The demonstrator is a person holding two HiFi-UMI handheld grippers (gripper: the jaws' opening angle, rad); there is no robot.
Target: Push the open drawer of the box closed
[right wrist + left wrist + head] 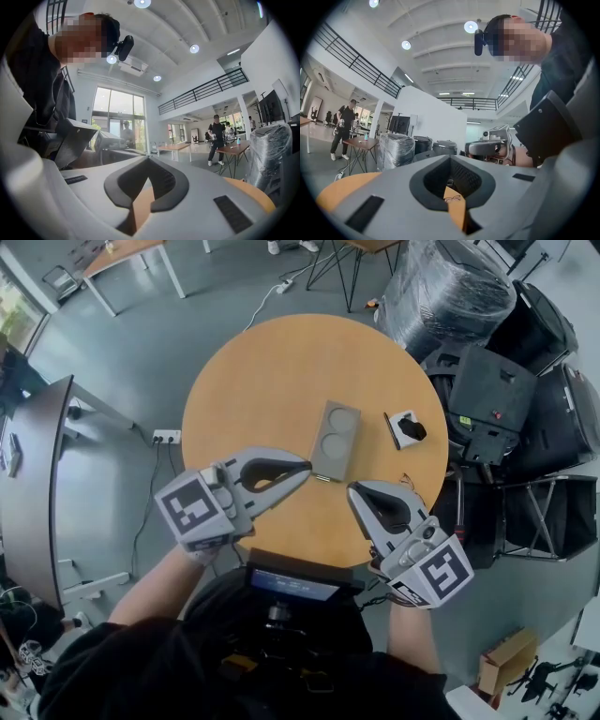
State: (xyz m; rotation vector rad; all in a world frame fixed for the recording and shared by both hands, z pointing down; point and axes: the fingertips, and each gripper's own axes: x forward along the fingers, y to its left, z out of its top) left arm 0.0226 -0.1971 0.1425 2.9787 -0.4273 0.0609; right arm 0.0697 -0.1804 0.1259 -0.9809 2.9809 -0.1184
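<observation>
A flat grey box point(335, 439) with two round recesses on top lies near the middle of the round wooden table point(253, 381). I cannot make out its drawer; only a small metal bit shows at its near end. My left gripper point(305, 466) is shut and empty, its tip just left of the box's near corner. My right gripper point(354, 489) is shut and empty, a little nearer than that end. In each gripper view the jaws meet over bare tabletop: left gripper point(451, 157), right gripper point(149, 164). The box is hidden in both.
A small white and black object point(405, 427) lies to the right of the box. Black cases point(492, 390) and a wrapped bundle point(450, 287) crowd the table's right side. A dark desk point(33, 484) stands at left, a power strip point(166, 436) on the floor.
</observation>
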